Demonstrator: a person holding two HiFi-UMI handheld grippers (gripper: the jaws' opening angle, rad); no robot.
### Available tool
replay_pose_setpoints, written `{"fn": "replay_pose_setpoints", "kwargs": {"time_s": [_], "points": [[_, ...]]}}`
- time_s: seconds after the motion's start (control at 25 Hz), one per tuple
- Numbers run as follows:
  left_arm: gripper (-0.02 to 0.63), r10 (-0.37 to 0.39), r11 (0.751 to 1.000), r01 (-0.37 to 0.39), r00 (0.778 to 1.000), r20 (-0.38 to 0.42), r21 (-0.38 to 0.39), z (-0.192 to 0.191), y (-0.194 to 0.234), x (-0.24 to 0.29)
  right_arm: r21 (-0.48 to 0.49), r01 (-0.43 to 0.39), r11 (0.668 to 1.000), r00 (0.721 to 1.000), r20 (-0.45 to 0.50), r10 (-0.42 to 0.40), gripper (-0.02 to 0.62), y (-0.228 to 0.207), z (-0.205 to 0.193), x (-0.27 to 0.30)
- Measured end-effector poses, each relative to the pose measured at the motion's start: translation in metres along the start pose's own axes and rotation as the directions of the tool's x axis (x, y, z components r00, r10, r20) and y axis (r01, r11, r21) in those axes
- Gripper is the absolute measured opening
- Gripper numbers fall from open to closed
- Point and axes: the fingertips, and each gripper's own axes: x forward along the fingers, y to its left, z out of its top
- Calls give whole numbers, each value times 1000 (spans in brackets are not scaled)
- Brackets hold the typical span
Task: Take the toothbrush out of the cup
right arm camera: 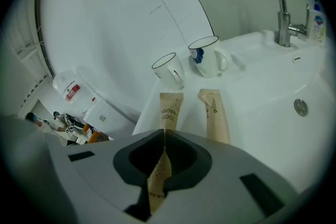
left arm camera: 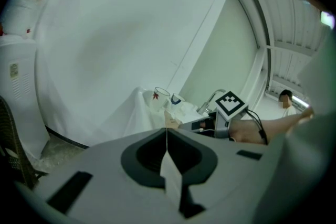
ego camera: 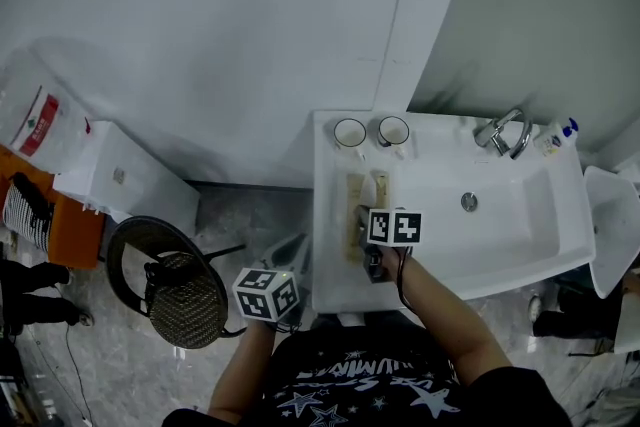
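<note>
Two cups stand at the back left of the white sink ledge: a plain one and one with a blue mark. From above both look empty. My right gripper is over the ledge, shut on a tan paper toothbrush packet whose free end points at the cups. A second tan packet lies beside it on the ledge. My left gripper hangs off the sink's left side, jaws together, with a pale strip in the seam.
The basin with its drain lies right of the ledge. A faucet and a small bottle stand at the back. On the floor to the left are a round black wire seat and a white box.
</note>
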Motion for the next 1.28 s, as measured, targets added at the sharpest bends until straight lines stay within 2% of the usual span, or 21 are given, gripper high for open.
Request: {"fn": "replay_pose_setpoints", "kwargs": {"time_s": [0.28,0.48,0.64,0.8,1.04,1.28], "points": [[17,-15,1000,15,1000,-24,18,-2,4,3,19,27,999,1000,-7,-26,25,-1,-6,5],[17,-35,999,36,999,-36,28,-5,6,4,-5,18,1000,1000,14,-18,26,4,-4,4],[17,-56,997,57,998,-43,41,-4,8,1,-28,30,999,999,40,-29,103,9,-3,-2],[17,-70,996,74,996,-57,55,-6,13,-5,-40,49,998,995,90,-45,103,17,-1,-11],[17,-104,991,109,992,-70,74,-9,10,-3,11,23,1000,983,181,-25,101,24,4,-37],[17,-132,987,137,989,-61,81,-14,-9,-3,-35,13,999,978,210,-6,69,23,-7,-58]]}}
